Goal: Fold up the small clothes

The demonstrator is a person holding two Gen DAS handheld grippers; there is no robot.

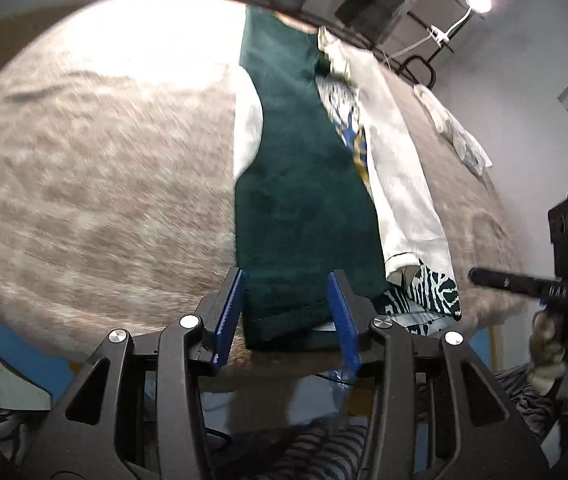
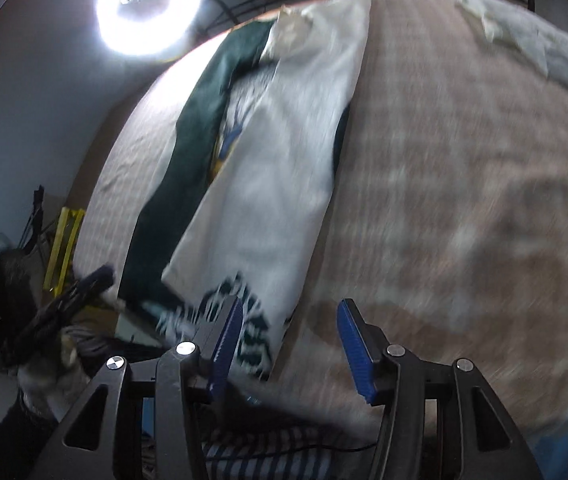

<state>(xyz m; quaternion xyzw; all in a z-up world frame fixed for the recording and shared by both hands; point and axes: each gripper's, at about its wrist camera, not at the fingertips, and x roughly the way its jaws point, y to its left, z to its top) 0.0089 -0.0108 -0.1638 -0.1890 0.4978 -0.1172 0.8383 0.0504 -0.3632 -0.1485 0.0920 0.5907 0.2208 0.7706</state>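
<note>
A small garment lies lengthwise on the beige-covered table [image 1: 84, 184]. Its dark green part [image 1: 299, 184] lies next to its white part [image 1: 399, 168], with a blue and yellow print [image 1: 357, 140] between them and a zebra-patterned hem [image 1: 435, 288] at the near end. My left gripper [image 1: 287, 312] is open, its blue pads on either side of the green hem, not closed on it. My right gripper [image 2: 287, 340] is open and empty over the cloth-covered table [image 2: 463, 184], just right of the white part [image 2: 280, 152] and the zebra hem [image 2: 248, 320]. The right gripper also shows in the left wrist view [image 1: 523, 284].
A folded pale cloth [image 1: 455, 128] lies near the table's far right edge, also in the right wrist view [image 2: 539, 44]. A ring light [image 2: 148, 8] shines beyond the far end. Yellow frame and dark clutter [image 2: 60, 248] stand left of the table.
</note>
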